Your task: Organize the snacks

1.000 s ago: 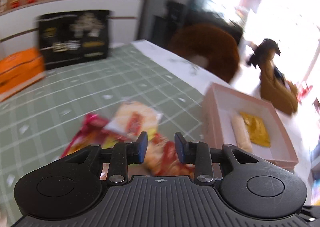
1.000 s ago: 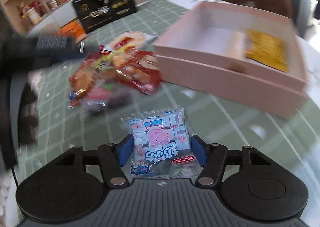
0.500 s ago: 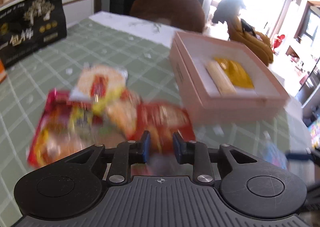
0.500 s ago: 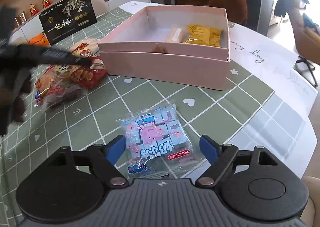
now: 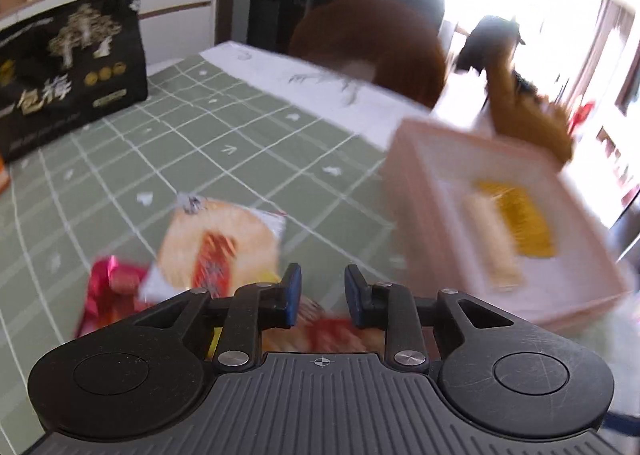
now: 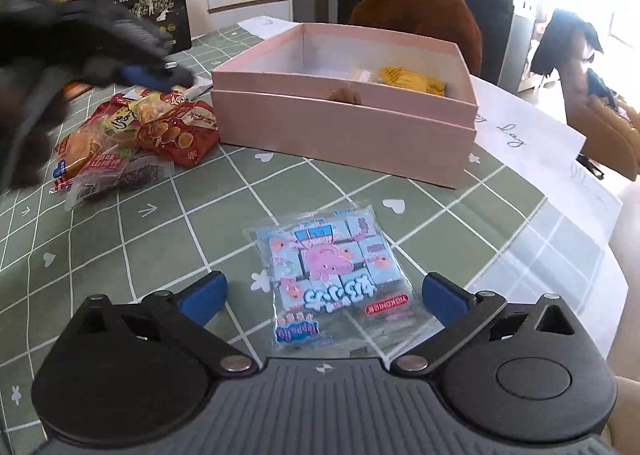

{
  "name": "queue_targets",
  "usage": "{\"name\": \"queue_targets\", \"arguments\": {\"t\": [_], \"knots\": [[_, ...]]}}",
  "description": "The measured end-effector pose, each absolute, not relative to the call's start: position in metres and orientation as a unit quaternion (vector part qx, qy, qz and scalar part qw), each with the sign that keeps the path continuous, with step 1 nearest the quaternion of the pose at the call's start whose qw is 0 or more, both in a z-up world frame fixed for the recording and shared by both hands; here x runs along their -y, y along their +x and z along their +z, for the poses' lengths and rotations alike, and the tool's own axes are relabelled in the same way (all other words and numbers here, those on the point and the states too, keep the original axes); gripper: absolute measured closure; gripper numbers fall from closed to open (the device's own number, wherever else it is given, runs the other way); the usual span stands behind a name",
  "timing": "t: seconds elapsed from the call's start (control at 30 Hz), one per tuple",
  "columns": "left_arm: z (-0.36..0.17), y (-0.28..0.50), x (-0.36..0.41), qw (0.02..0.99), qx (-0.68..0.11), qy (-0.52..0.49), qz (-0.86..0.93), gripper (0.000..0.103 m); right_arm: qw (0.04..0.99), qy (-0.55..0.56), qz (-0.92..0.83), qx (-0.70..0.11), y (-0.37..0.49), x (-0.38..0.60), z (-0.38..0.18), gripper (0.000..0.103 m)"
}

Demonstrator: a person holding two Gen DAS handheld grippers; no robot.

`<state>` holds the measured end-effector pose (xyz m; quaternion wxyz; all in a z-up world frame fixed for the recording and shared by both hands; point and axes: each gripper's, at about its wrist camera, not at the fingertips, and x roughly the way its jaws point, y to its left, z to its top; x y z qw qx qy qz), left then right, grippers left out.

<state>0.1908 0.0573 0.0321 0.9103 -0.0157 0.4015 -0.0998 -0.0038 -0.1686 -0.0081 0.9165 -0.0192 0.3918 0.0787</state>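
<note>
A pink box (image 6: 344, 123) holds a yellow packet (image 6: 412, 81) and a pale bar (image 5: 490, 243); it also shows in the left wrist view (image 5: 424, 223). A pile of red and orange snack packets (image 6: 132, 135) lies left of the box. My left gripper (image 5: 320, 297) hovers over this pile (image 5: 216, 251), its jaws narrowly apart and empty. It shows blurred in the right wrist view (image 6: 120, 59). My right gripper (image 6: 322, 291) is wide open, its fingers on either side of a blue Peppa Pig packet (image 6: 332, 275) lying flat on the green checked cloth.
A black snack bag (image 5: 68, 71) stands at the table's far side. A brown chair (image 6: 416, 15) is behind the box. White paper (image 6: 532, 143) lies at the right by the table edge. Shelves with figurines are behind.
My right gripper has opened wider around the blue packet, which lies still. My left gripper has swung back over the snack pile, the box moving to its right.
</note>
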Motion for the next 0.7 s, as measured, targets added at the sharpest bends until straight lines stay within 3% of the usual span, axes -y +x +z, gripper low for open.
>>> {"name": "queue_targets", "arguments": {"t": [0.13,0.43,0.7], "knots": [[0.017,0.197,-0.067,0.887,-0.441,0.003,-0.138,0.081,0.908,-0.027,0.095,-0.407,-0.006,0.175,-0.006,0.0],[0.017,0.093,-0.083,0.882,-0.439,-0.081,-0.15,0.083,0.907,-0.024,0.086,-0.412,0.004,0.179,-0.004,0.0],[0.016,0.036,-0.038,0.881,-0.427,-0.019,-0.202,0.082,0.892,-0.011,0.103,-0.439,0.024,0.169,0.002,0.001]]}}
